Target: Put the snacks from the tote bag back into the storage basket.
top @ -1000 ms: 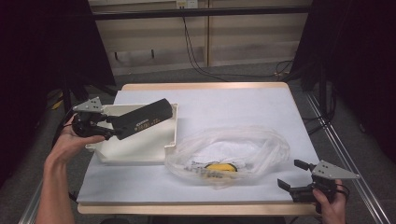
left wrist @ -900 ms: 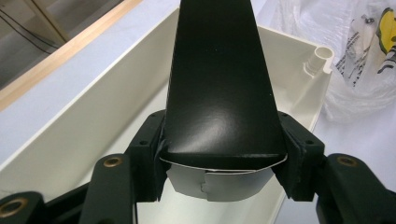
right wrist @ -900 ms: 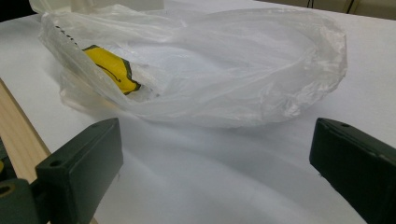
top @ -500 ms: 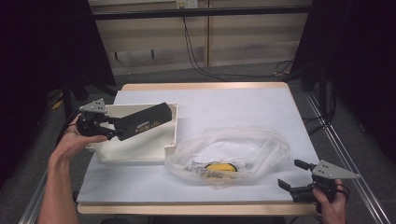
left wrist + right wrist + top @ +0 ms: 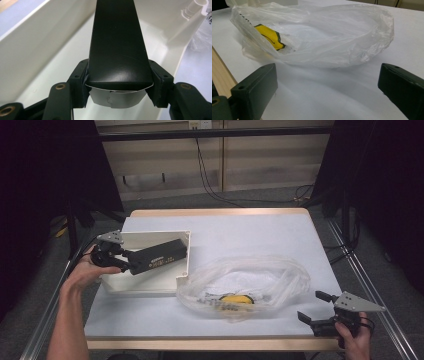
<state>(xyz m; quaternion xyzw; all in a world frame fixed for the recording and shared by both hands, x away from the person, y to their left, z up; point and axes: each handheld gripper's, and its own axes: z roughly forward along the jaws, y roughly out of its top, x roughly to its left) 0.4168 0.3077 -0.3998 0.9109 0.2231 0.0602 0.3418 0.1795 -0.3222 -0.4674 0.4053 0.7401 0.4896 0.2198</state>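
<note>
Surface: white table (image 5: 240,235), wooden-edged.
Left gripper (image 5: 121,260): clamped on black box (image 5: 157,257), held over white tray (image 5: 150,285); not yet set down.
Plastic bag (image 5: 245,282): beside tray, contents judged unpacked partly.
Right gripper (image 5: 314,307): jaws apart, idle.

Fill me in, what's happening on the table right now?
The left gripper is shut on a long black box, holding it over the white tray. The right gripper rests open near the table's front edge, its jaws apart and facing a clear plastic bag with something yellow inside.
</note>
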